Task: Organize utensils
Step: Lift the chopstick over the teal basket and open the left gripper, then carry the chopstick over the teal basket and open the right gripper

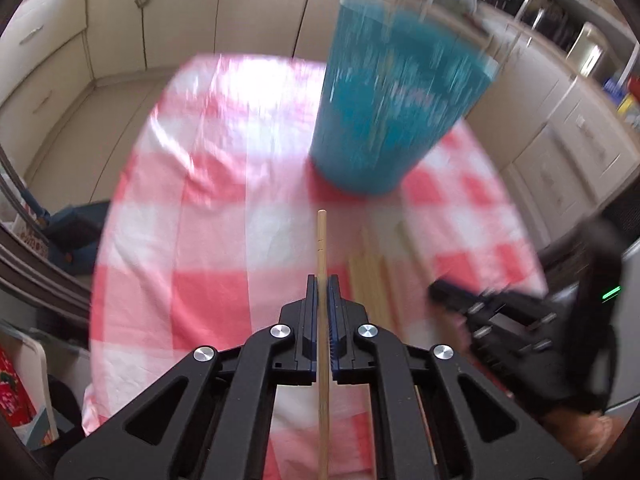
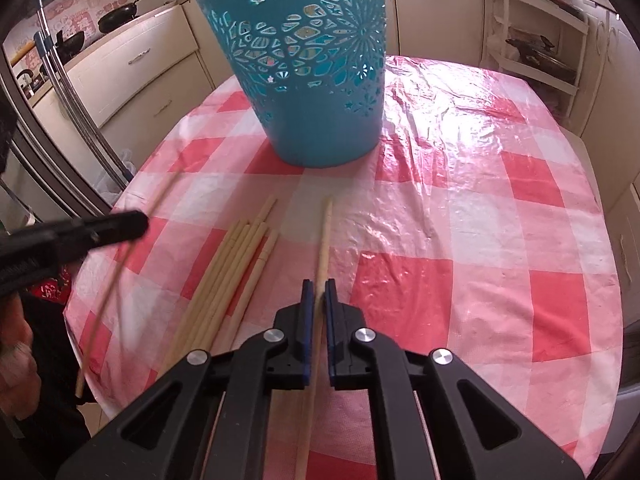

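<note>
Left gripper (image 1: 322,280): jaws closed tight on one chopstick (image 1: 321,240), which runs between the pads and sticks out ahead of the tips, lifted clear of the cloth. In the right wrist view the same gripper (image 2: 132,222) shows only as a dark blur at the left edge, the thin stick (image 2: 120,264) slanting through it.

Right gripper (image 2: 319,284): jaws likewise closed on one chopstick (image 2: 325,236); its far tip reaches toward the basket. Whether that tip touches the cloth cannot be told. From the left wrist view this gripper (image 1: 434,290) is blurred at the right edge.

Count: two held sticks, one per gripper. Loose chopstick bundle (image 2: 236,264) lies on the tablecloth (image 2: 460,216) between the two grippers; about six or seven, near ends cut off by the gripper body, so count uncertain. In the left wrist view the bundle (image 1: 370,276) is smeared by blur.

One blue perforated basket (image 2: 316,80) stands upright on the checked cloth beyond the sticks, rim cut off at frame top; contents not visible.
</note>
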A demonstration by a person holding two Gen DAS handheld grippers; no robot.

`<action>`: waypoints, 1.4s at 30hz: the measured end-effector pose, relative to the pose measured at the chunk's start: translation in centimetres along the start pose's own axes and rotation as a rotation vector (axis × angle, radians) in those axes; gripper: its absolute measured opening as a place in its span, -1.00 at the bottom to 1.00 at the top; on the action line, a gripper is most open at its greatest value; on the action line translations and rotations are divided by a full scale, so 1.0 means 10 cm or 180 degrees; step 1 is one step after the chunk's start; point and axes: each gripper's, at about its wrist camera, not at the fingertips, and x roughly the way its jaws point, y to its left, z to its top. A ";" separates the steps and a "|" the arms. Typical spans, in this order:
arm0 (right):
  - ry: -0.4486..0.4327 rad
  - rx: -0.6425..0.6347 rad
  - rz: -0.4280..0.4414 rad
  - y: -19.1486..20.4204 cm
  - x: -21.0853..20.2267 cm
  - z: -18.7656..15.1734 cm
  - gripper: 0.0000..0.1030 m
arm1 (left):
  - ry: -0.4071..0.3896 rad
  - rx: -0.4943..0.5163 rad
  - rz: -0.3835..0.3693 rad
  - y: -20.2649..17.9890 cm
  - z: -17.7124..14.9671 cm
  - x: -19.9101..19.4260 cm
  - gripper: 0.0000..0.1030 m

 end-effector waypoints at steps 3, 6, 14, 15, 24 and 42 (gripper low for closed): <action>-0.0011 0.0030 0.0046 -0.01 -0.01 -0.01 -0.88 | -0.0408 -0.0060 -0.0217 -0.07 0.30 -0.43 -0.92; -0.0008 0.0071 0.0078 -0.05 -0.01 0.00 -0.88 | -0.0817 0.0006 -0.0319 -0.24 0.72 -0.77 -0.92; -0.0016 0.0071 0.0109 -0.06 -0.01 -0.01 -0.88 | -0.1608 0.0122 -0.0339 -0.73 1.74 -0.93 -0.91; -0.0019 0.0057 0.0104 -0.06 -0.01 -0.01 -0.88 | -0.1711 0.0147 -0.0270 -0.79 1.83 -0.88 -0.91; -0.0019 -0.0066 0.0065 -0.02 0.00 -0.01 -0.88 | -0.1898 0.0041 0.0161 -0.80 2.07 -0.17 -0.91; -0.0063 0.0451 0.0384 -0.30 -0.19 0.01 -0.89 | -0.1187 -0.0117 0.1023 0.06 0.65 -0.21 0.70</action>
